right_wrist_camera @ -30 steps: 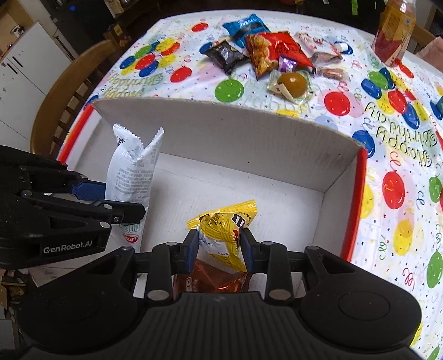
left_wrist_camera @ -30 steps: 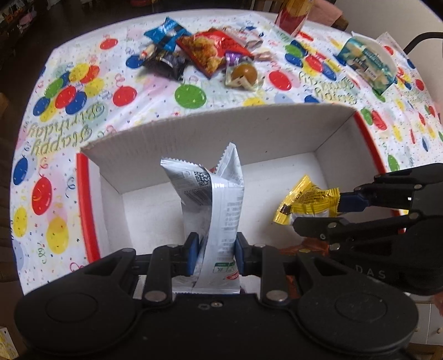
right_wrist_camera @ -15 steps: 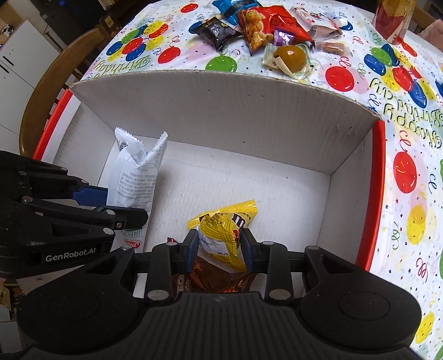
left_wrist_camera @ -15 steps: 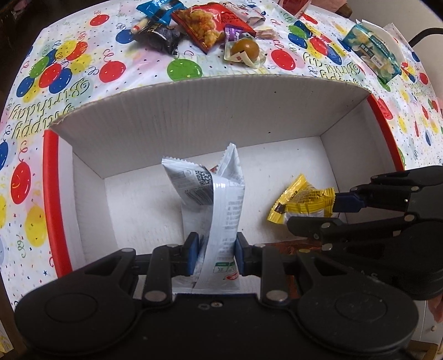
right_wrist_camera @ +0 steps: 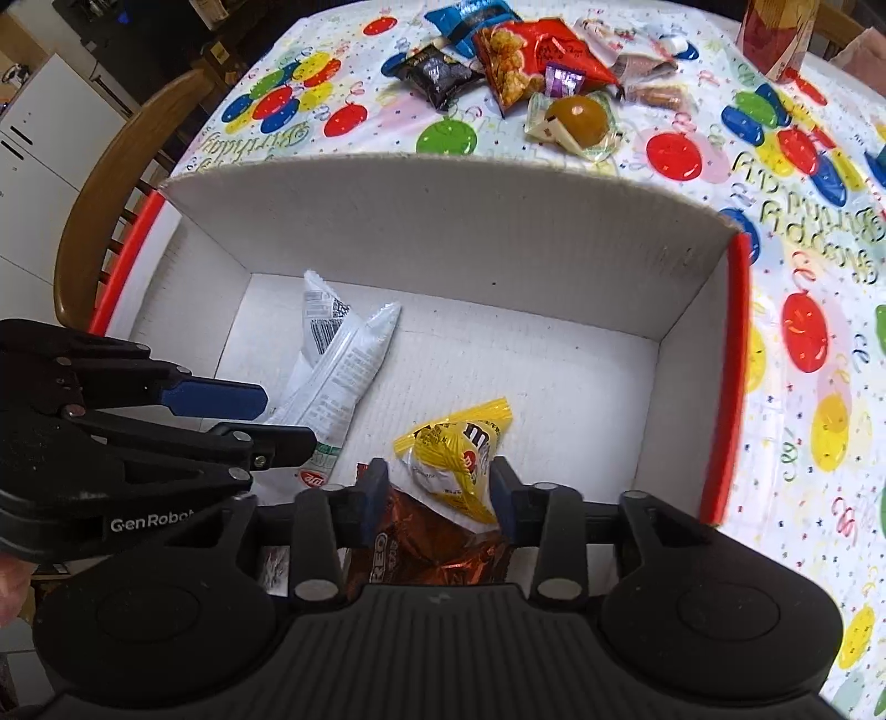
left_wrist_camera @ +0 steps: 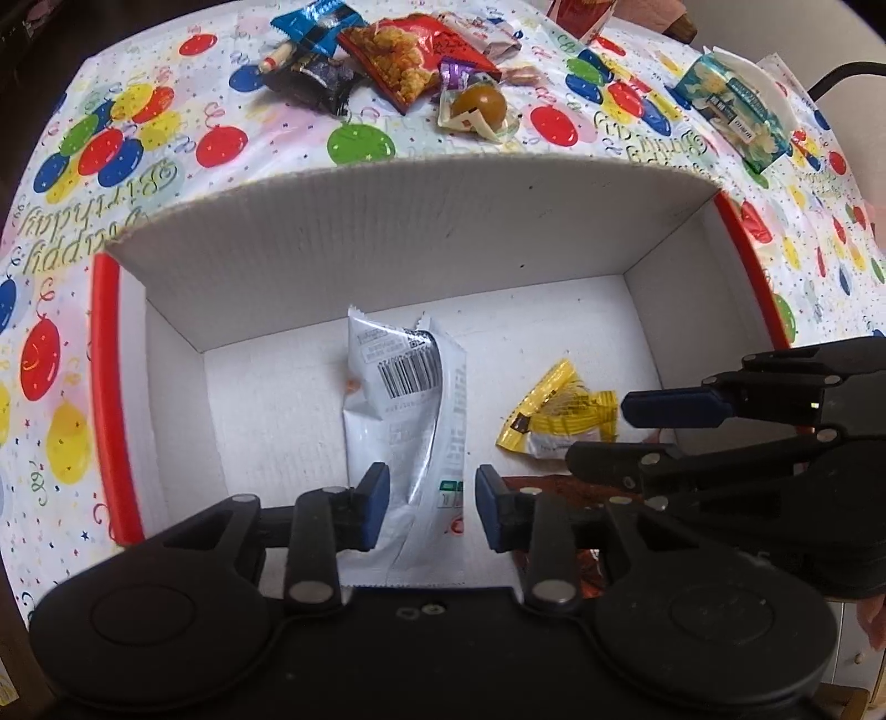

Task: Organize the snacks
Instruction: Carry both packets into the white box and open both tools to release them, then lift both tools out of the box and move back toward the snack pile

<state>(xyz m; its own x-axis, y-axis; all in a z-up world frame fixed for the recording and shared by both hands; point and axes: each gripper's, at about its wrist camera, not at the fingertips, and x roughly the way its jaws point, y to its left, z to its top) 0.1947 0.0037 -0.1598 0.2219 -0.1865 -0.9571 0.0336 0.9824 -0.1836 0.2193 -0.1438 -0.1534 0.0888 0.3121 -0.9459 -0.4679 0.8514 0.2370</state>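
Both grippers are spread, nothing gripped: the left gripper [left_wrist_camera: 426, 507] straddles the white packet [left_wrist_camera: 407, 410], the right gripper [right_wrist_camera: 437, 493] the yellow packet [right_wrist_camera: 457, 462], both lying in the box [left_wrist_camera: 387, 232]. A packet may be snagged during withdrawal.

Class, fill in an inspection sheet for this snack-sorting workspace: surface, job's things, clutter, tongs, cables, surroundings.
Surface: table under a balloon-print birthday tablecloth.
Job's things: open white cardboard box with red rim; inside lie a white packet, a yellow candy bag and an orange-brown packet. Loose snacks beyond the box: a red bag, a black packet, a blue packet, a wrapped brown ball.
Clutter: a blue-green pack at the far right edge.
Tongs: left tongs open around the white packet; right tongs open around the yellow candy bag.
Cables: a dark cable beyond the table.
Surroundings: a wooden chair, white cabinets.
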